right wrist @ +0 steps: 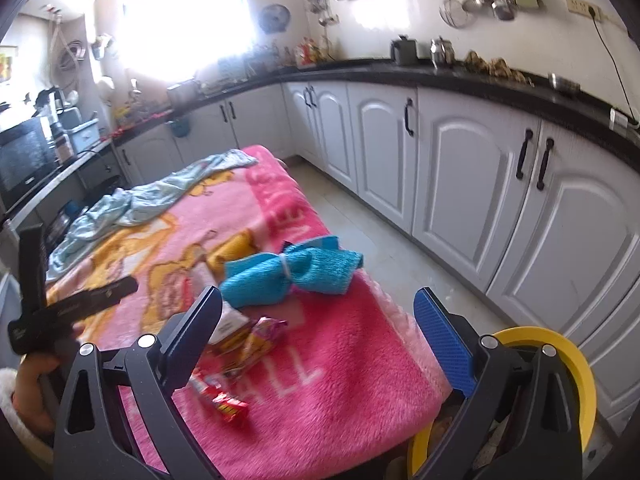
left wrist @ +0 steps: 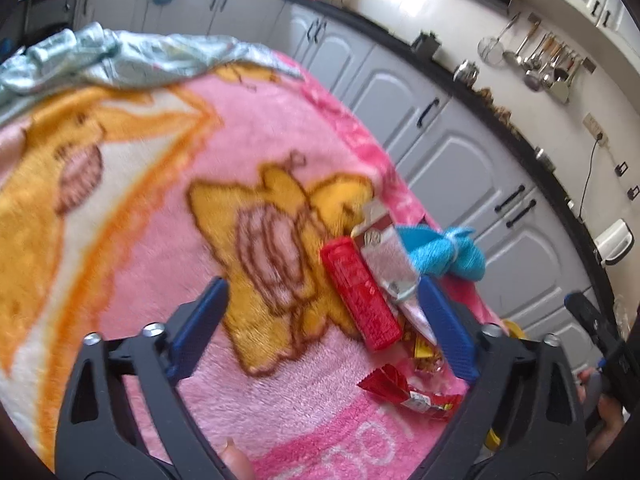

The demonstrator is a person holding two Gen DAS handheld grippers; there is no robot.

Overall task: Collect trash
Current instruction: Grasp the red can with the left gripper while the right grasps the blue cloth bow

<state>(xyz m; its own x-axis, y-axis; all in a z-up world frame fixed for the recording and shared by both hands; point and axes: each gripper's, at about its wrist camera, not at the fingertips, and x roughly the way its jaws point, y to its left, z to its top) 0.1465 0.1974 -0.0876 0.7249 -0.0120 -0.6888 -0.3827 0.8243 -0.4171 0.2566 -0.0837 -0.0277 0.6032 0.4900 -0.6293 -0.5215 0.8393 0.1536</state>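
Note:
On a pink cartoon blanket (left wrist: 280,128) lies a pile of trash: a red box (left wrist: 360,292), a silver torn carton (left wrist: 386,256), a yellow-red wrapper (left wrist: 424,354) and a red wrapper (left wrist: 404,396). My left gripper (left wrist: 322,282) hangs open over it. The red box lies between its blue fingers (left wrist: 200,328), close to the right one, and no pad presses on it. My right gripper (right wrist: 318,291) is open and holds nothing. It hovers above the blanket's near corner, with the wrappers (right wrist: 256,336) and the red wrapper (right wrist: 224,404) beside its left finger.
A blue bundled cloth (right wrist: 288,276) lies just beyond the trash, and a pale green garment (right wrist: 132,204) is crumpled at the blanket's far end. A yellow-rimmed bin (right wrist: 560,344) stands on the floor at the lower right. White kitchen cabinets (right wrist: 460,168) line the right side.

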